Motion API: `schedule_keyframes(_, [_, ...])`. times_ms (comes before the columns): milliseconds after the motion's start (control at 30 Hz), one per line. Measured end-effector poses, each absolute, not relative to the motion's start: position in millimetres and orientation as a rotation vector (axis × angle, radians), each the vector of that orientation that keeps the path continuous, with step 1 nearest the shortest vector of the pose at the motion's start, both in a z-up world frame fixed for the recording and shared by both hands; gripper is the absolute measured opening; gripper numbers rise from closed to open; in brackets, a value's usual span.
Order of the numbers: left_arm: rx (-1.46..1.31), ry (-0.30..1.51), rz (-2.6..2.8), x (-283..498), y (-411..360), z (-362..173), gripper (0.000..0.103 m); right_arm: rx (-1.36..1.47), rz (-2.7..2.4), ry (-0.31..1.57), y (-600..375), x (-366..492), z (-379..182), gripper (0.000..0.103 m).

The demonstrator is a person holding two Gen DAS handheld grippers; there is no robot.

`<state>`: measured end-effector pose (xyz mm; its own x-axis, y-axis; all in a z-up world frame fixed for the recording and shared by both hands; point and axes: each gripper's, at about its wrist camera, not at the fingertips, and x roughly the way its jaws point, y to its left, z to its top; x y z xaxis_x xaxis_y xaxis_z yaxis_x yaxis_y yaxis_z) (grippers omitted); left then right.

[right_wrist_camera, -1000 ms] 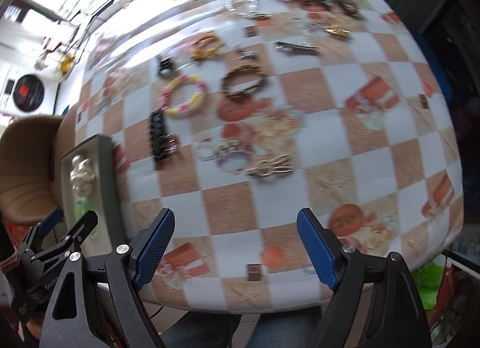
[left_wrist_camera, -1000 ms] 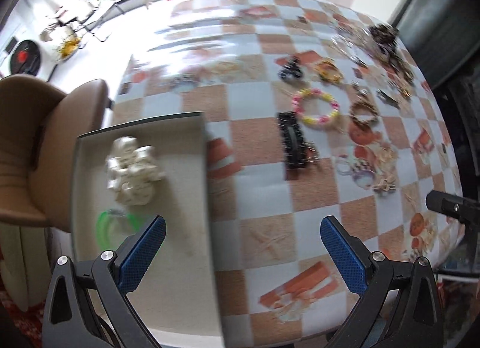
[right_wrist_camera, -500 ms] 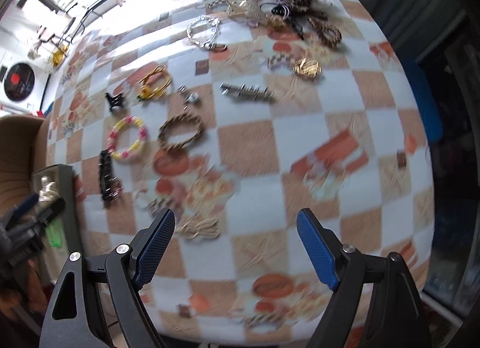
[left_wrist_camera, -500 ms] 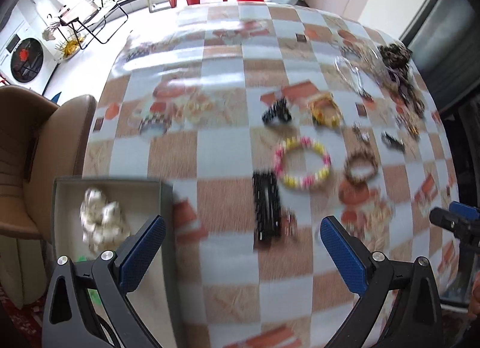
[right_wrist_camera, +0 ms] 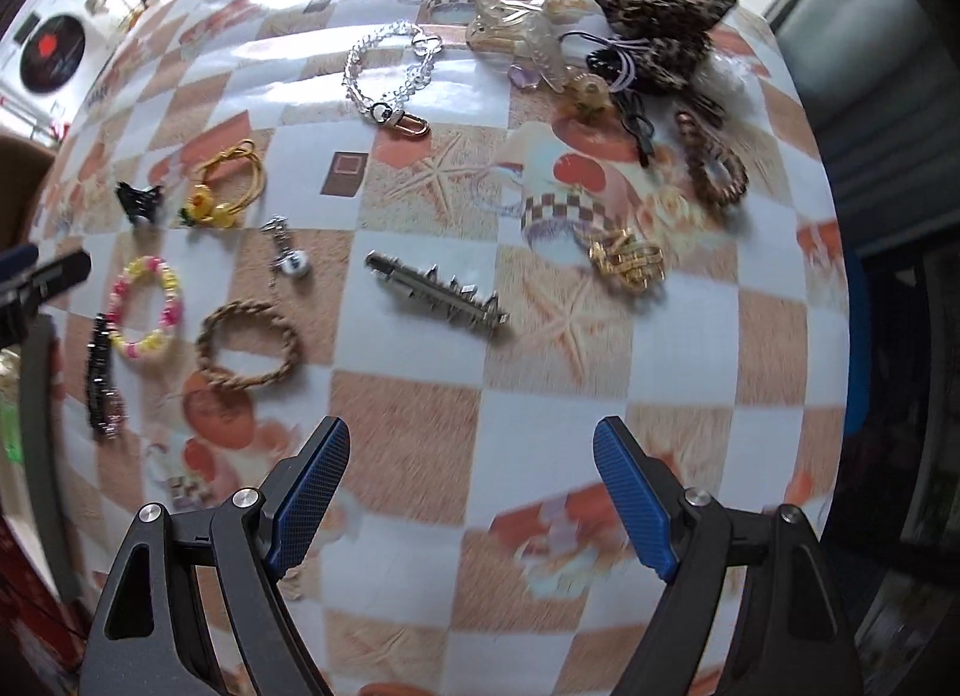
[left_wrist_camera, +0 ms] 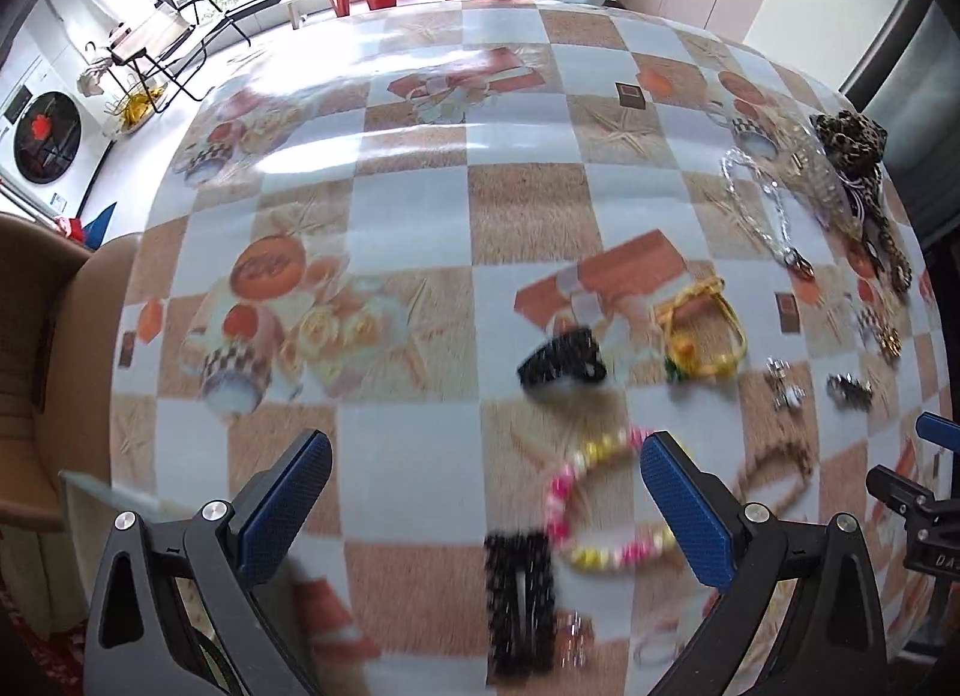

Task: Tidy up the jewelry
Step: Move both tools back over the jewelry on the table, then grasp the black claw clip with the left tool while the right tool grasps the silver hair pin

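On my left wrist view, the left gripper [left_wrist_camera: 480, 501] is spread wide and holds nothing, hanging over the checkered surface [left_wrist_camera: 414, 204]. Between its fingers and just ahead lie a pink-and-yellow beaded bracelet [left_wrist_camera: 600, 501] and a long black hair clip [left_wrist_camera: 519, 600], both blurred, near the surface's near edge. Farther in sit a small black claw clip [left_wrist_camera: 561, 363] and, beside it to the right, a yellow cord bracelet [left_wrist_camera: 702, 330]. A clear chain [left_wrist_camera: 759, 204] and a leopard-print scrunchie [left_wrist_camera: 849, 141] lie toward the far right corner. A corner of a grey tray [left_wrist_camera: 102, 492] shows at the left edge. On my right wrist view, the right gripper [right_wrist_camera: 471, 489] is also wide apart and empty above the surface [right_wrist_camera: 660, 348]. Ahead of it lies a silver bar clip [right_wrist_camera: 438, 291], with a braided tan bracelet [right_wrist_camera: 249, 345] to its left and the beaded bracelet [right_wrist_camera: 144, 306] beyond that, touching the black hair clip [right_wrist_camera: 99, 378]. A gold clip [right_wrist_camera: 627, 258] sits to the right, and a heap of hair ties and the scrunchie [right_wrist_camera: 660, 18] crowds the far right corner.
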<state>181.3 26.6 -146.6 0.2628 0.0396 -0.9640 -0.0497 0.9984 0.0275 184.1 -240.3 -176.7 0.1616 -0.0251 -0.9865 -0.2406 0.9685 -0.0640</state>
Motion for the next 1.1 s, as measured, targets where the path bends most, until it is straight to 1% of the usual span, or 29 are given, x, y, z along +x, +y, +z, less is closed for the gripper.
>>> schedule_keyframes(267, [0.031,1.286,-0.017,205,13,-165,0.103,-0.358,0.220,1.339,-228,208,-186,0.086])
schedule_keyframes(300, [0.032,1.287,-0.024,207,13,-167,0.097,-0.367,0.231,1.336,-227,210,-188,0.086])
schedule_keyframes(333, [0.034,1.293,-0.029,210,12,-169,0.093,-0.372,0.240,1.334,-226,214,-190,0.086])
schedule_keyframes(400, [0.023,1.300,-0.036,214,11,-173,0.092,-0.373,0.258,1.337,-224,219,-194,0.086])
schedule_keyframes(433, [0.017,1.300,-0.037,215,11,-175,0.083,-0.371,0.266,1.340,-224,222,-196,0.086])
schedule_keyframes(467, [0.013,1.307,-0.039,216,11,-176,0.079,-0.368,0.273,1.343,-224,223,-198,0.086])
schedule_keyframes(567, [0.016,1.303,-0.048,218,9,-177,0.072,-0.341,0.296,1.341,-221,224,-205,0.083])
schedule_keyframes(633, [0.031,1.293,-0.049,219,7,-176,0.059,-0.320,0.308,1.339,-221,224,-204,0.078])
schedule_keyframes(667, [0.027,1.290,-0.053,220,7,-175,0.055,-0.319,0.312,1.335,-217,227,-204,0.074])
schedule_keyframes(700, [0.026,1.288,-0.054,221,7,-174,0.045,-0.320,0.319,1.331,-215,228,-203,0.068])
schedule_keyframes(733, [0.023,1.286,-0.057,223,7,-173,0.041,-0.323,0.326,1.327,-212,228,-202,0.064])
schedule_keyframes(800, [0.009,1.283,-0.069,221,10,-173,0.040,-0.325,0.332,1.321,-208,228,-198,0.045])
schedule_keyframes(833, [0.006,1.282,-0.070,221,9,-172,0.039,-0.322,0.332,1.322,-204,227,-197,0.041])
schedule_keyframes(900, [0.006,1.276,-0.071,220,7,-170,0.037,-0.310,0.328,1.323,-201,228,-196,0.022])
schedule_keyframes(967, [-0.004,1.272,-0.078,217,9,-167,0.035,-0.293,0.317,1.325,-198,228,-195,0.017])
schedule_keyframes(1100, [-0.032,1.264,-0.077,213,10,-160,0.035,-0.228,0.294,1.335,-201,224,-191,0.017])
